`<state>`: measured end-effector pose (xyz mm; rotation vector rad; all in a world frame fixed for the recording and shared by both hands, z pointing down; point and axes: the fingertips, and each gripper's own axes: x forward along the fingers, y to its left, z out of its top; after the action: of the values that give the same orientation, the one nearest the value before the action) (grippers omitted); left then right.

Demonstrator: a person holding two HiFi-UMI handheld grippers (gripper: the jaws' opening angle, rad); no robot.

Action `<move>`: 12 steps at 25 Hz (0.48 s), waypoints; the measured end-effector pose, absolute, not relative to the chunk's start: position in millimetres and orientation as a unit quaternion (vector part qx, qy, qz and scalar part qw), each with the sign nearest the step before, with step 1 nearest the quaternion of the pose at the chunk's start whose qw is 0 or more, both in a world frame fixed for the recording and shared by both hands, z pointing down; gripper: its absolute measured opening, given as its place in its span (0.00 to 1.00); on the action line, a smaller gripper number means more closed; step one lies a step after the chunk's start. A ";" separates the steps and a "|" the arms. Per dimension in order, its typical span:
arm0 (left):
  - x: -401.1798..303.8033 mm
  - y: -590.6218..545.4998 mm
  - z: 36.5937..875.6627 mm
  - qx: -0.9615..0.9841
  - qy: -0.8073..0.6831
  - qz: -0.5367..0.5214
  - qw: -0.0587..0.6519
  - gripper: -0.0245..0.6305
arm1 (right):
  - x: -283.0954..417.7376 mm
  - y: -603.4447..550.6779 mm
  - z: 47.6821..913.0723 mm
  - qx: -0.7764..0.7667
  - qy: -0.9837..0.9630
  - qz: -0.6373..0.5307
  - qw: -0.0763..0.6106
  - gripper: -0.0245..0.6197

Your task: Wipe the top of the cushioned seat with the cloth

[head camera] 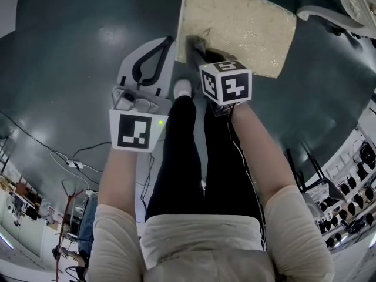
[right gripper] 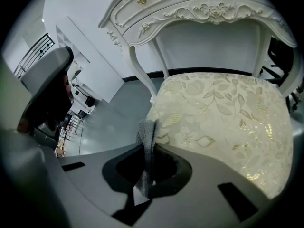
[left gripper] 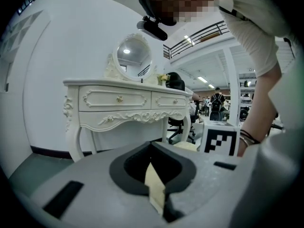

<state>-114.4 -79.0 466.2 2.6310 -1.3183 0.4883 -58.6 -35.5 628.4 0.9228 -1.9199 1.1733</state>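
- Cushioned seat point(right gripper: 223, 113): pale leaf-pattern top. It lies dead ahead of my right tool point(head camera: 197, 47) and spreads forward and rightward from it.
- Cloth point(right gripper: 147, 141): grey, pinched upright in the right tool at the seat's near-left corner. Can't tell if it touches the fabric.
- Left tool point(head camera: 164, 46): jaws pressed together, off the seat's left side, over the floor point(head camera: 70, 51).
- My read: the right tool is nearer, so the wipe should run rightward.
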 end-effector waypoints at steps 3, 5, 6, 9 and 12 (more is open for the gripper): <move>-96.3 -81.9 466.3 0.885 -0.428 0.169 0.074 0.04 | -42.5 -35.8 627.9 0.356 -0.741 0.453 0.345 0.08; -85.3 -84.6 464.9 0.887 -0.424 0.167 0.071 0.04 | -31.0 -36.1 627.8 0.356 -0.743 0.453 0.342 0.08; -80.0 -85.4 464.1 0.888 -0.424 0.165 0.070 0.04 | -25.2 -35.5 627.9 0.356 -0.743 0.453 0.340 0.08; -61.3 -86.3 463.7 0.890 -0.421 0.162 0.072 0.04 | -5.7 -33.8 629.2 0.358 -0.741 0.457 0.338 0.08; -41.6 -85.4 461.1 0.894 -0.413 0.161 0.071 0.04 | 13.7 -32.7 628.9 0.364 -0.735 0.459 0.341 0.08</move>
<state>-41.6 -85.4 461.1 2.6868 -1.2407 0.4829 13.7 -32.7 628.9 0.9480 -1.9115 1.1935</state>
